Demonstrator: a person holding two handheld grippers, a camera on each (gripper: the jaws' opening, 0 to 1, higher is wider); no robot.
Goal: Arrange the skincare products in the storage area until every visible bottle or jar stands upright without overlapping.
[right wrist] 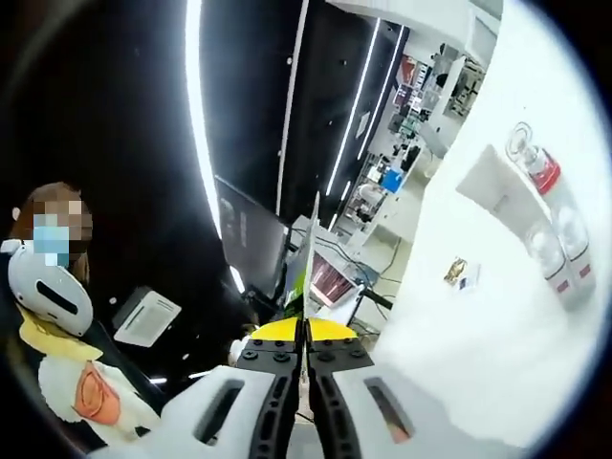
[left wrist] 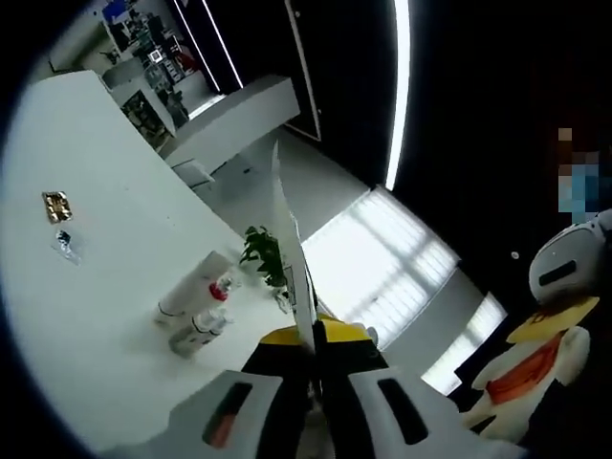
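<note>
Left gripper (left wrist: 314, 378), jaws together on a thin white card (left wrist: 290, 239); bottles (left wrist: 199, 320) lower left. Right gripper (right wrist: 306, 368), jaws together on a card edge (right wrist: 312, 239).

Left hand-held gripper (left wrist: 314, 378) white with yellow tip, black slotted jaws, right hand-held gripper (right wrist: 306, 378) alike

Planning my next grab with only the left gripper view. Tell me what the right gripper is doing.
Observer: The right gripper is off the table, its fingers shut with nothing between them.
Operator: Now give me something on the products that I can't get from here.
Observer: The right gripper view has two clear bottles side by side, next to the white tube.
</note>
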